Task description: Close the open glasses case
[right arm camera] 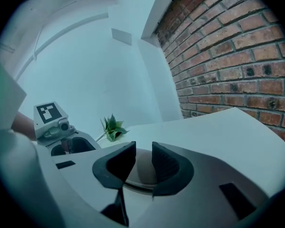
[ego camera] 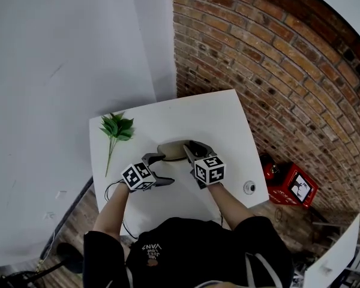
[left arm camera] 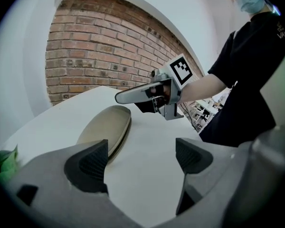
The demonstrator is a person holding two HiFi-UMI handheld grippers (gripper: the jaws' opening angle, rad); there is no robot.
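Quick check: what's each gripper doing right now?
Left gripper: open wide, holding nothing.
Right gripper: jaws only narrowly apart, empty, above the glasses case.

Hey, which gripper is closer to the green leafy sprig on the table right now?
Left. The left gripper sits just right of the stem of the sprig, nearer the person. The right gripper is farther right, over the glasses case.
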